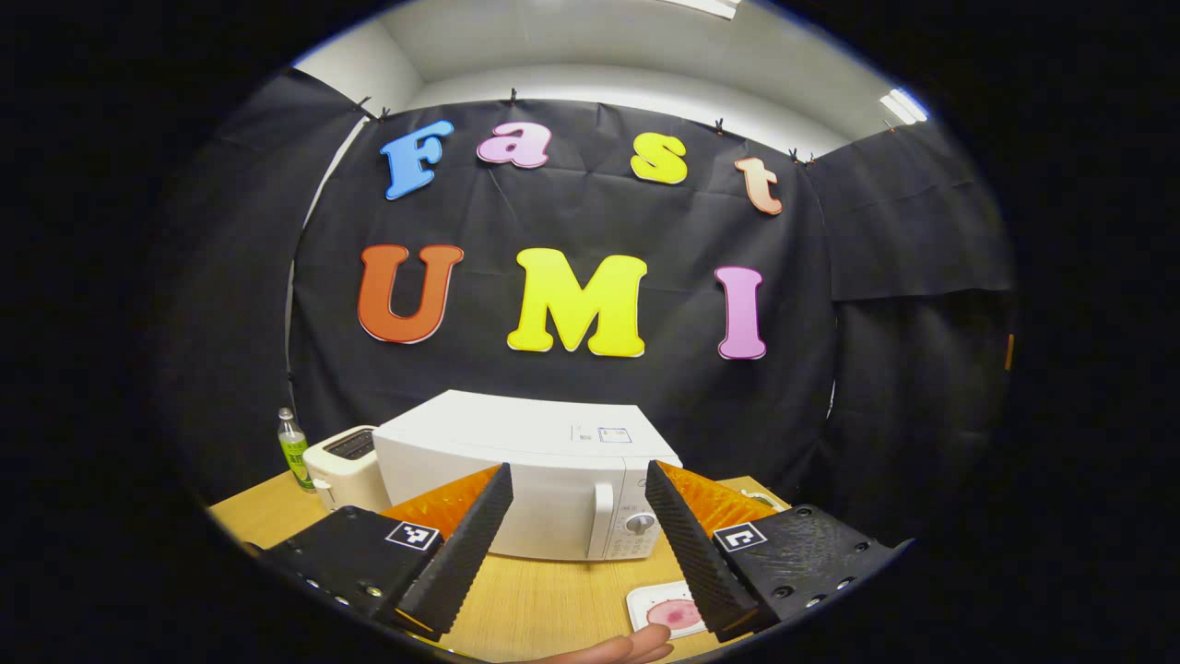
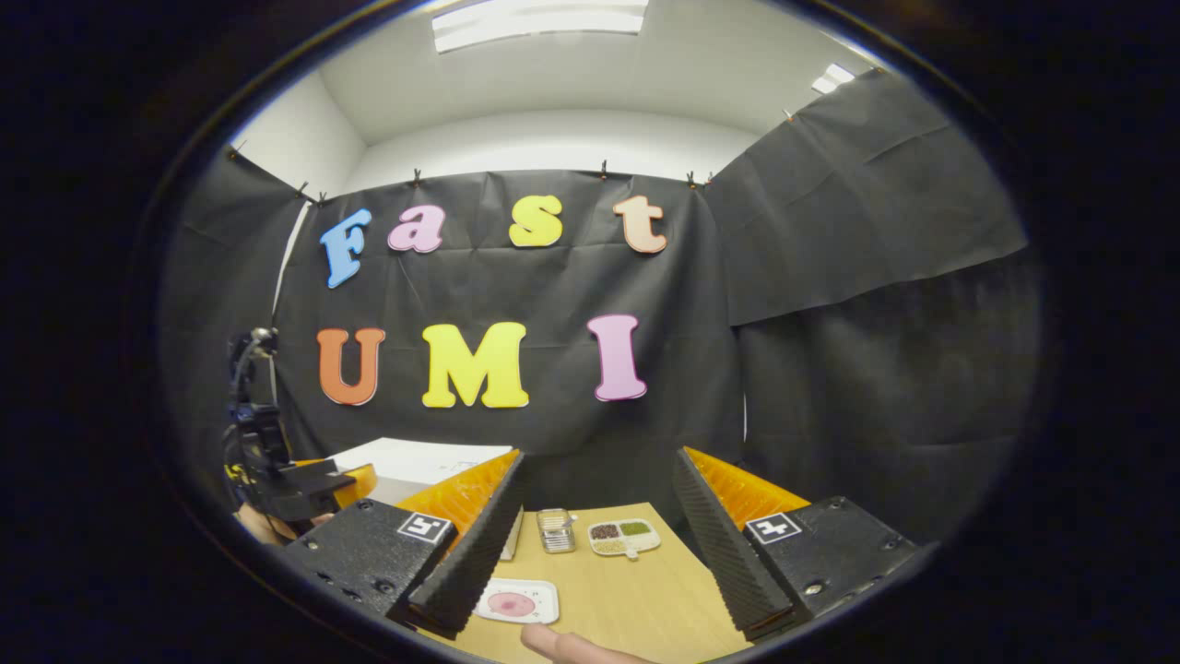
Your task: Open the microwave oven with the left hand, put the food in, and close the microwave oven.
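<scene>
The white microwave oven (image 1: pixel 544 480) stands on the wooden table (image 1: pixel 544 604) with its door shut and the handle (image 1: pixel 601 518) at the door's right side. My left gripper (image 1: pixel 579 468) is open in front of it, held back from the door with nothing between its fingers. A white square plate with pink food (image 1: pixel 671 610) lies on the table near the front, right of the microwave. In the right gripper view the same plate (image 2: pixel 513 602) lies low and left of my open right gripper (image 2: pixel 599 456). The left gripper (image 2: pixel 277 484) appears at the far left there, beside the microwave's top (image 2: pixel 419 459).
A white toaster (image 1: pixel 343 464) and a green bottle (image 1: pixel 293 450) stand left of the microwave. A small metal container (image 2: pixel 555 530) and a divided dish of grains (image 2: pixel 624 537) sit at the back of the table (image 2: pixel 645 590). A fingertip (image 2: pixel 562 643) shows at the bottom edge.
</scene>
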`<act>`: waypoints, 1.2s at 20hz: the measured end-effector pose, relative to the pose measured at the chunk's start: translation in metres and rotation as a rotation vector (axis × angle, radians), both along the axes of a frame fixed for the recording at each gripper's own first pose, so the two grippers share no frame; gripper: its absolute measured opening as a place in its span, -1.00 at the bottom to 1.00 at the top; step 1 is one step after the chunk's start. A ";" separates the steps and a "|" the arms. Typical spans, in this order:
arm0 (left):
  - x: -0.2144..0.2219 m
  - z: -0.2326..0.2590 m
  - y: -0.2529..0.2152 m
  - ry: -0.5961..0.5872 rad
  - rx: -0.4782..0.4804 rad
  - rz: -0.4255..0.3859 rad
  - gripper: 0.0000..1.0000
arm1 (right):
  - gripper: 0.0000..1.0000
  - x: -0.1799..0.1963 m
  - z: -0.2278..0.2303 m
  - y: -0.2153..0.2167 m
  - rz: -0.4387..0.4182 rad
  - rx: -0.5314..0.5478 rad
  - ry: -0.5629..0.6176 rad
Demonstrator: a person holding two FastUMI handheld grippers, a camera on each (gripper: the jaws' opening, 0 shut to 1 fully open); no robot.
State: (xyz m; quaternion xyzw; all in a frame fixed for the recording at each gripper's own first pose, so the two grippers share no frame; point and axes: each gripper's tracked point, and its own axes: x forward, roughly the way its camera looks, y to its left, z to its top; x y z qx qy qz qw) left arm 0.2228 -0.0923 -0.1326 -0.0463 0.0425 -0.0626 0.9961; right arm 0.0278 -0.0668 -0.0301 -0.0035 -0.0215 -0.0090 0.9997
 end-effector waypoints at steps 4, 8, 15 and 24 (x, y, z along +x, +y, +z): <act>0.050 -0.048 -0.019 0.052 0.007 -0.016 0.85 | 1.00 0.002 -0.006 -0.018 -0.003 -0.004 -0.001; 0.087 -0.098 -0.031 0.100 0.039 -0.016 0.85 | 1.00 0.002 -0.009 -0.026 0.004 -0.017 -0.007; 0.115 -0.140 -0.048 0.137 0.024 -0.027 0.83 | 1.00 0.009 -0.028 -0.040 0.007 -0.032 0.035; 0.128 -0.163 -0.044 0.188 0.002 -0.017 -0.16 | 1.00 0.019 -0.049 -0.049 0.010 -0.020 0.094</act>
